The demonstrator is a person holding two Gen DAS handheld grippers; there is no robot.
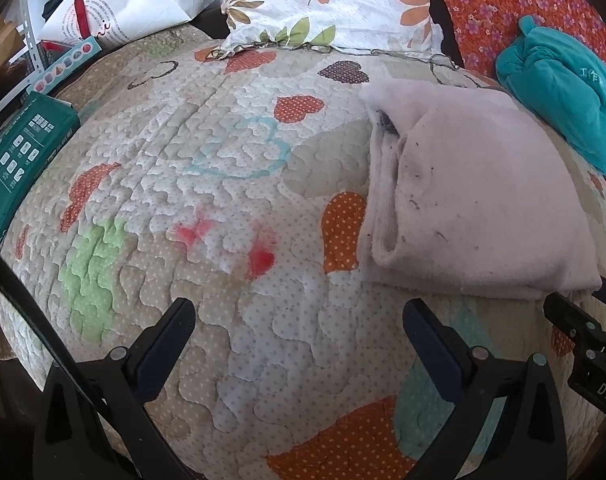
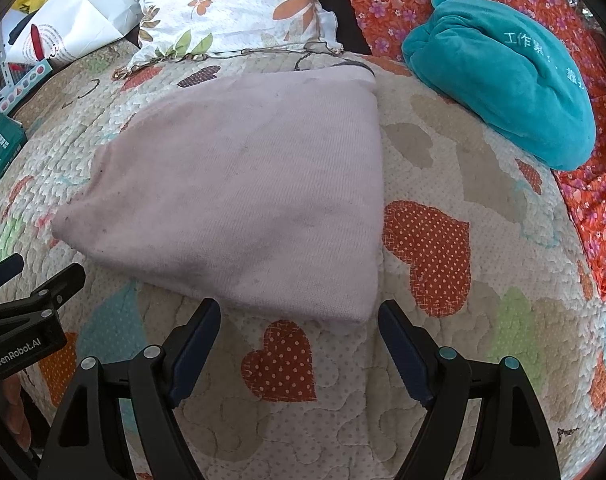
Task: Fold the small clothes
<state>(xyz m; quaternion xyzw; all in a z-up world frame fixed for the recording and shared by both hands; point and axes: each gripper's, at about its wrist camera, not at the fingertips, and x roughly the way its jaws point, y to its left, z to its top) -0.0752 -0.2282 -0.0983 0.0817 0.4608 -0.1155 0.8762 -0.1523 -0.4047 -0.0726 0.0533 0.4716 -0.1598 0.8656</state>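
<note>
Pink garment point(image 2: 243, 196), folded, lies on a heart-patterned quilt point(image 2: 443, 360) just ahead of the right gripper point(image 2: 299, 320), whose 2 fingers are spread with nothing between them. The left gripper point(image 1: 299, 320) is likewise spread over bare quilt, and its body reads "GenRobot.AI" in the right view. A teal plush point(image 2: 503, 80) behind carries pale stitched characters, too blurred to read.

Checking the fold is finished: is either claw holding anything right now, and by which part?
Nothing is held. The left claw and right claw are both open over the quilt, with the folded pink garment lying free beyond their tips.
</note>
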